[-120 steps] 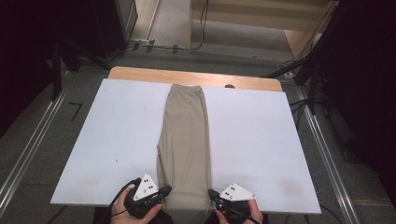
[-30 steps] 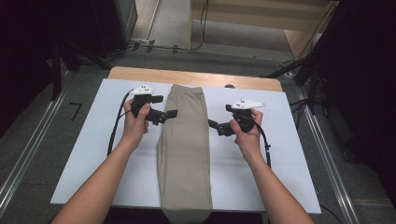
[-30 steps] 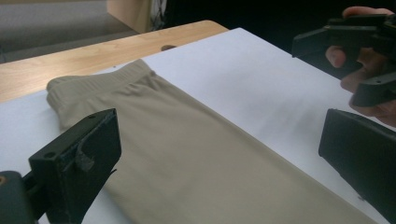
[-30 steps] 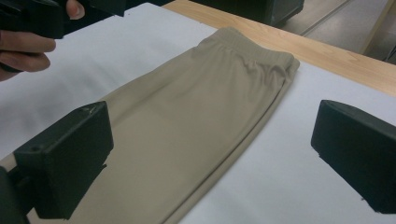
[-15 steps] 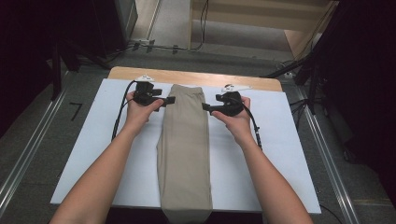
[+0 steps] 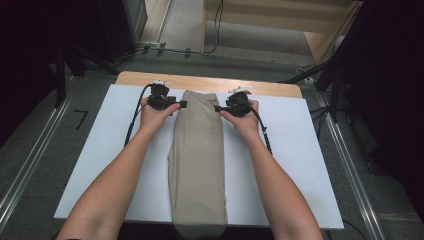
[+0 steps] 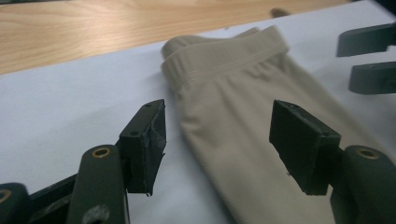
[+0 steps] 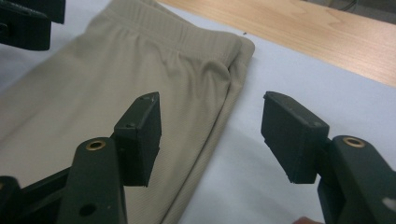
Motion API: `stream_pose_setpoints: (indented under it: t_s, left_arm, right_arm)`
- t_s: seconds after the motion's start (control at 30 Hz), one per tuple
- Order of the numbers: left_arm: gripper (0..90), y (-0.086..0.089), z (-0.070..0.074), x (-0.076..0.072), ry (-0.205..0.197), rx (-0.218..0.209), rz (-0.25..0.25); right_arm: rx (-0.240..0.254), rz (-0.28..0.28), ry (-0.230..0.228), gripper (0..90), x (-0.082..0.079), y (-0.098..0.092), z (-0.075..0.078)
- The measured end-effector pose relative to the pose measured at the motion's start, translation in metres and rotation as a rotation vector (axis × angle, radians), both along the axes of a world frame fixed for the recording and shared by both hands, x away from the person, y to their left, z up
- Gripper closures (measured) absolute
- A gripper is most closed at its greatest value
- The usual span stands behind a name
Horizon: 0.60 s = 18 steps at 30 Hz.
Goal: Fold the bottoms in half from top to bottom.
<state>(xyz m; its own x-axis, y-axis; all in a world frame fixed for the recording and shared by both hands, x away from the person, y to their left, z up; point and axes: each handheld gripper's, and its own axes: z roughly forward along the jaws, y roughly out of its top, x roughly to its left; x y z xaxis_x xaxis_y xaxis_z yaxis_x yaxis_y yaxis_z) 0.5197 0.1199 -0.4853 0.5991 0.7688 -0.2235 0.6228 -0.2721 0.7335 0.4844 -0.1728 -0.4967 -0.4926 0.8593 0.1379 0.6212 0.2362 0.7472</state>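
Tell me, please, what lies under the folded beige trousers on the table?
The beige trousers lie on a white sheet that covers a wooden tabletop, bare along its far edge. Anything directly beneath the cloth is hidden.

We see a wooden table (image 6: 210,82) whose bare top shows as a light strip along the far edge. A white sheet (image 6: 310,165) lies flat on it and covers nearly all the rest, from the left edge to the right and down to the near edge. Directly on the sheet, along its middle, lie folded beige trousers (image 6: 197,160), running from far to near, their ribbed waistband (image 7: 224,56) at the far end close to the bare wood, their near end hanging past the sheet's near edge.
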Motion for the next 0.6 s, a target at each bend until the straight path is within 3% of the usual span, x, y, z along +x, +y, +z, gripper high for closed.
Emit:
stream_pose_setpoints:
  t_s: [0.27,0.43,0.5,0.57,0.6]
  left_arm:
    - [47.5,0.003,-0.011,0.011,0.032,0.096,0.055]
    - [51.3,0.005,-0.015,0.013,0.040,0.079,0.055]
    - [55.1,0.004,-0.015,0.013,0.036,0.078,0.048]
    - [73.0,0.002,-0.016,0.011,0.035,0.086,0.028]
    - [78.0,-0.003,-0.018,0.007,0.018,0.104,-0.005]
  right_arm:
    - [-0.033,-0.015,0.055,38.1,0.014,0.005,-0.015]
    - [-0.039,-0.033,0.047,38.7,0.020,0.011,-0.019]
    - [-0.039,-0.030,0.050,45.8,0.022,0.015,-0.018]
    - [-0.041,-0.022,0.043,54.6,0.023,0.020,-0.019]
    - [-0.050,-0.020,0.034,60.1,0.023,0.023,-0.019]
